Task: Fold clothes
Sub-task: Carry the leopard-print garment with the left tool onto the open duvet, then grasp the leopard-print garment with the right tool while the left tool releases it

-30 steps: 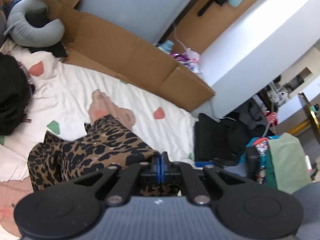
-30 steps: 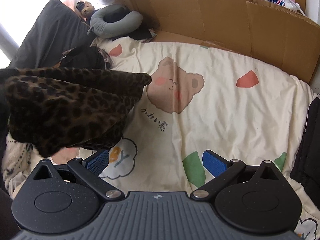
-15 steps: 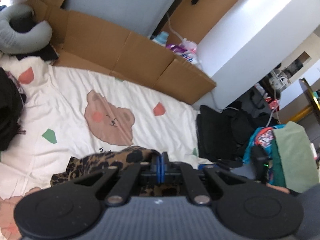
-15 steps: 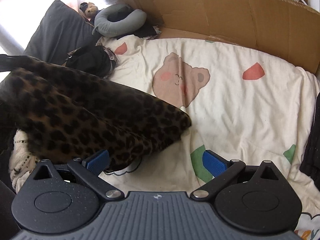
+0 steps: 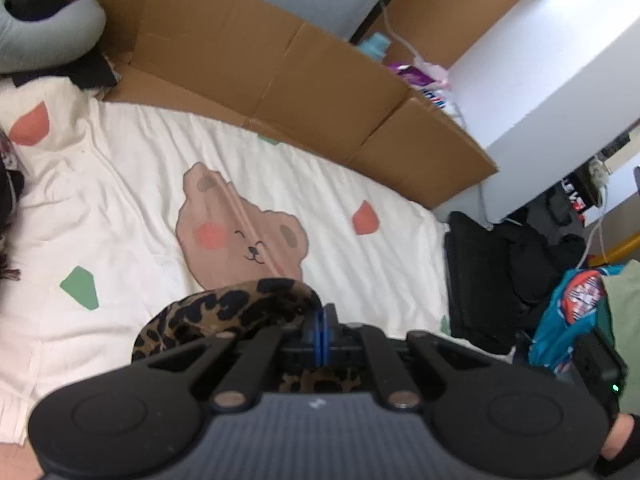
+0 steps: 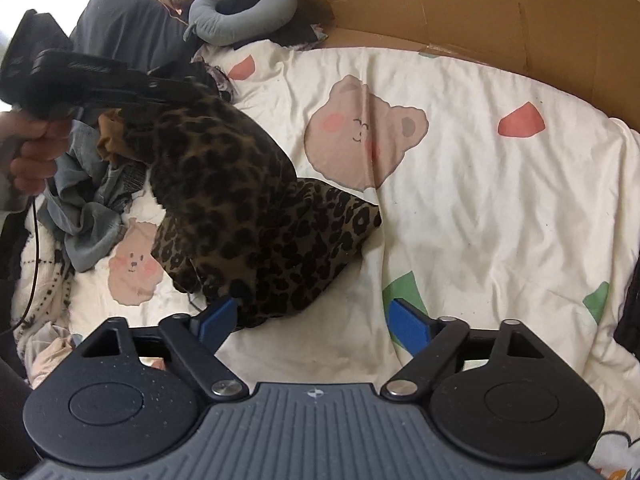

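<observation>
Leopard-print cloth point(image 6: 248, 208) hangs from the left gripper point(image 5: 320, 330), whose blue pads are pinched together on its top edge, and its lower end rests in a heap on the sheet point(image 6: 480, 208) just left of the printed bear point(image 6: 360, 128). Left of the cloth lies a grey clothes pile point(image 6: 88, 200). Right of that, the right gripper point(image 6: 316, 320) hovers with its fingers spread wide, holding nothing, the left pad point(image 6: 218, 314) just beside the heap.

Black, matte right gripper point(image 6: 314, 320), speckled with dust: blue finger pads point(image 6: 408, 322), silver pivot screws, round discs either side, ribbed grey centre. Same build on left gripper point(image 5: 320, 330); thin black cable point(image 6: 34, 264) trailing below.
</observation>
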The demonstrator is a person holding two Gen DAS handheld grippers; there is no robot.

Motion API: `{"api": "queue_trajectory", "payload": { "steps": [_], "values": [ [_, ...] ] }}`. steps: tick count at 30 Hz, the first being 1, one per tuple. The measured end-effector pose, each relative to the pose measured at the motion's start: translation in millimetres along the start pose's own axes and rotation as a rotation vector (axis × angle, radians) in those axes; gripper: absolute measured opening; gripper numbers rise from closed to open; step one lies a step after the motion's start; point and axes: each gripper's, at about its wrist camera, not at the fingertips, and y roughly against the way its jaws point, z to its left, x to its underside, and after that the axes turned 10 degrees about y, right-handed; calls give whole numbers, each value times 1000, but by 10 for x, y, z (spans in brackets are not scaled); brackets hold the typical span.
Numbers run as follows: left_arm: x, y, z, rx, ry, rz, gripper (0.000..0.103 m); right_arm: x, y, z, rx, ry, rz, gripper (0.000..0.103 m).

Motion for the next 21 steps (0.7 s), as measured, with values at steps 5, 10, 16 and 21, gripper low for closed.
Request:
{"api": "queue_trajectory", "payload": {
  "steps": [5,10,16,21],
  "values": [
    [-103,-258,143,-20,38,7,2,-94,-127,28,-28,69,-2,69],
    [-198,-440,249,-41,77,8,17,-218,-329,118,-32,161,25,64],
    [-221,-278,264,-54,89,-30,50,-386,-458,266,-26,254,21,59],
    [-90,-14,385,-39,123,-84,55,-480,-508,376,-16,335,5,59]
  ]
}}
